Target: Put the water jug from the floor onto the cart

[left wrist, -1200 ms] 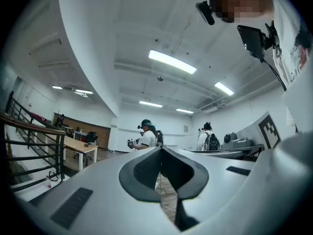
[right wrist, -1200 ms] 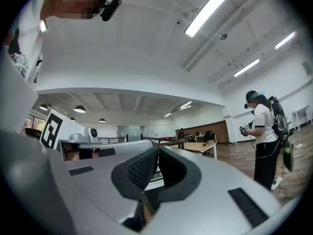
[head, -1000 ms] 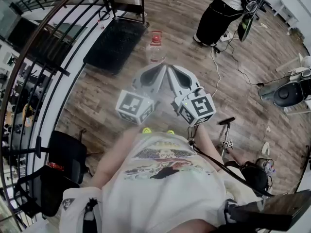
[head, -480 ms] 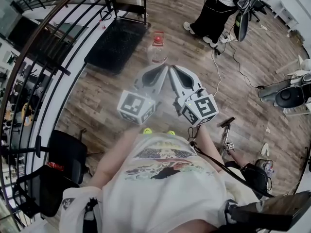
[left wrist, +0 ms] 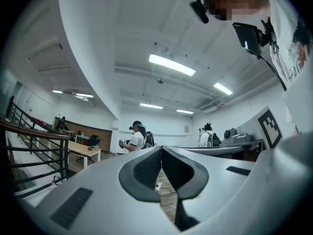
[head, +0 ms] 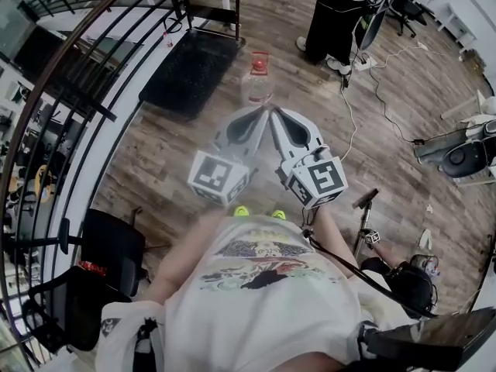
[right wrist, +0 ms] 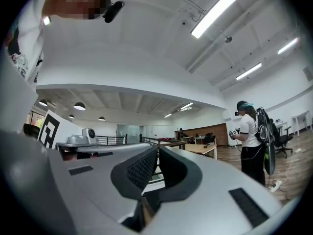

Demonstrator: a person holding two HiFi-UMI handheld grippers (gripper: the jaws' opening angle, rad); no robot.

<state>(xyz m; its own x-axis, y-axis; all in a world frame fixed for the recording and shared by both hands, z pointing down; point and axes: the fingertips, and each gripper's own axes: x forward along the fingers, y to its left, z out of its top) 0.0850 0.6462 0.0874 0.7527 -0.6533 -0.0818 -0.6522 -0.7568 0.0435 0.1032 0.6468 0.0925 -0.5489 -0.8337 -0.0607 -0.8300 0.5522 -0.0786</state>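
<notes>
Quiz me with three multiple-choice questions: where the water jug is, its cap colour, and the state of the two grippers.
1. Where is the water jug?
A. On the floor beside the cart.
B. On top of the cart.
C. Between a gripper's jaws.
2. What colour is the jug's cap?
A. Blue.
B. Red.
C. White.
3. How are the left gripper and right gripper?
A. Both wide open.
B. One shut on the jug.
C. Both shut, empty.
Answers: 1 A, it stands on the floor by the cart; 2 B, the cap is red; 3 C, each gripper view shows jaws together, nothing between.
</notes>
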